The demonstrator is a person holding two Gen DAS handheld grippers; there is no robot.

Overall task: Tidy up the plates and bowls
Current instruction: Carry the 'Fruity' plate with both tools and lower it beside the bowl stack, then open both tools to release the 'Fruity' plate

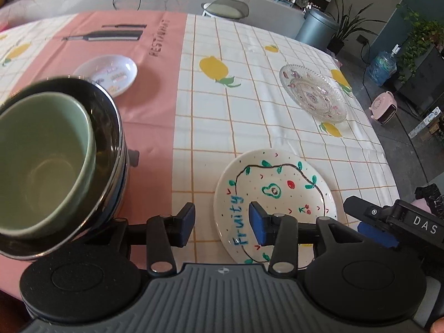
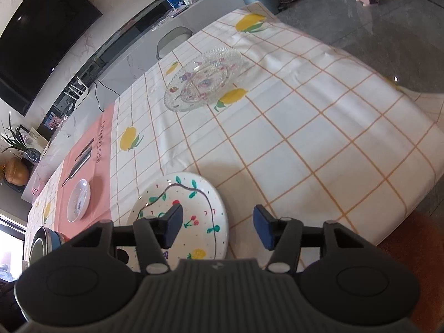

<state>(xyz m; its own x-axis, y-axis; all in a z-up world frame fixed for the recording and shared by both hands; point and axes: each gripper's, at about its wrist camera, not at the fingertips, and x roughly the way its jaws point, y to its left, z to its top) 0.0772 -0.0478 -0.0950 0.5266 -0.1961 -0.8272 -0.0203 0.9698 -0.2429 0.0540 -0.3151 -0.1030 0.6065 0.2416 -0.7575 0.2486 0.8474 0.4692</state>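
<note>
fruity plate (image 1: pixel 277 194): I judge it stiff, glazed, slippery, breakable; take the rim.
left gripper (image 1: pixel 222 222): spread, empty, over that plate's near edge.
right gripper (image 2: pixel 217 229): spread, empty, beside it.

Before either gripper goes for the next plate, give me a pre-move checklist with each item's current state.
1. Left gripper empty, jaws apart: ok.
2. Right gripper empty, jaws apart: ok.
3. Green bowl nested in the dark metal bowl: ok; it sits off-centre against one side.
4. Fruity plate flat on the tablecloth, nothing on it: ok.
5. Glass plate and small printed plate gathered with the others: not ok, each lies alone and apart.
6. Bowl stack steady on the table: cannot tell, its base is hidden.
</note>
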